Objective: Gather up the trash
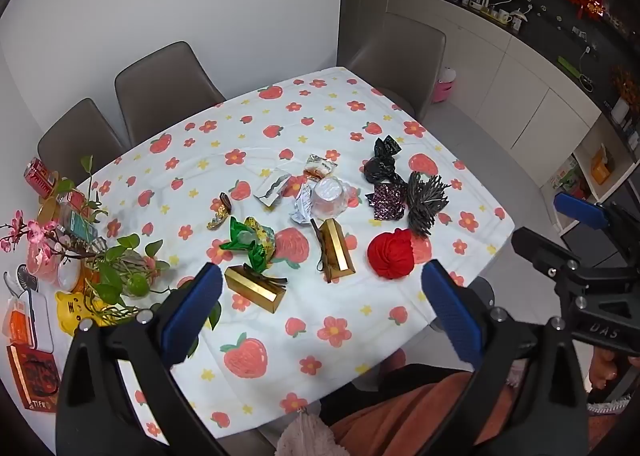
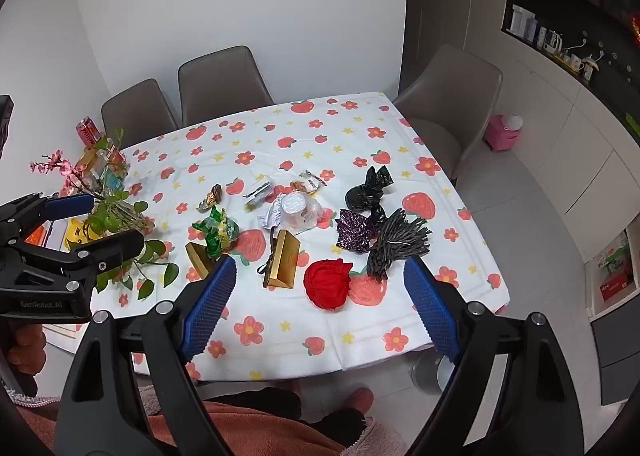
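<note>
both claws are hanging wide apart and empty above the near edge of the tabletop, left claw and right claw. the trash is lying mid-table: red ball, gold box, green wrapper. probably best taking the nearest red ball first, coming down steeply so the pads are straddling it; no bin is showing.

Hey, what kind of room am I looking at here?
Most likely a home dining area open to a kitchen. A table under a strawberry-print cloth has grey dining chairs around it, and a counter with cups and a kettle runs along the white cabinets on the right.
</note>
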Demonstrator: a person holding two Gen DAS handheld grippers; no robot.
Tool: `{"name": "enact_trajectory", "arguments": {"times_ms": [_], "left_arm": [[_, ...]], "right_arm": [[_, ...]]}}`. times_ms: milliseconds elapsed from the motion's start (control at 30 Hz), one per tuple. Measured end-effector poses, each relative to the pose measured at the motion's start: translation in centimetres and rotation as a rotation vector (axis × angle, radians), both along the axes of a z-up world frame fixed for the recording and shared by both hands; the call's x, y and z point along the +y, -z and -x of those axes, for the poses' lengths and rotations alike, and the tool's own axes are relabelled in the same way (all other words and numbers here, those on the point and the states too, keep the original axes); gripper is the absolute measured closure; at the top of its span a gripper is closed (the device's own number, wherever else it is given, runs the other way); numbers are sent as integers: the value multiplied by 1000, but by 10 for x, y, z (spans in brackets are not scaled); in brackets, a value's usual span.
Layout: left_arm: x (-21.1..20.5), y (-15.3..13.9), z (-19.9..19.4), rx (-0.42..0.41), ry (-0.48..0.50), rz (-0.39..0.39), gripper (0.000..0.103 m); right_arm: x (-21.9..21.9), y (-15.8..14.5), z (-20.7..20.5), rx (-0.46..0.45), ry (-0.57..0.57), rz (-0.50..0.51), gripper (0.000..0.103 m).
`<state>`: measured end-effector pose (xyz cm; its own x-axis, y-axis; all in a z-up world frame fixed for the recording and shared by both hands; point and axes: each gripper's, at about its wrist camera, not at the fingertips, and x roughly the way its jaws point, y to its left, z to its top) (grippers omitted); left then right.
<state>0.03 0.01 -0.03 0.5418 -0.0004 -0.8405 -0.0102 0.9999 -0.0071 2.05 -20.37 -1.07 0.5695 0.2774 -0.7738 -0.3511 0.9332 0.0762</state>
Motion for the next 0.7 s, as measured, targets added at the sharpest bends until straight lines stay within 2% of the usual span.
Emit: {"name": "enact_trajectory", "arguments": {"times_ms": [700], "left_arm": [[-4,0,4,-4,7,19,4]], "right_arm": [[0,-1,-1,-1,0,1,20]]}}
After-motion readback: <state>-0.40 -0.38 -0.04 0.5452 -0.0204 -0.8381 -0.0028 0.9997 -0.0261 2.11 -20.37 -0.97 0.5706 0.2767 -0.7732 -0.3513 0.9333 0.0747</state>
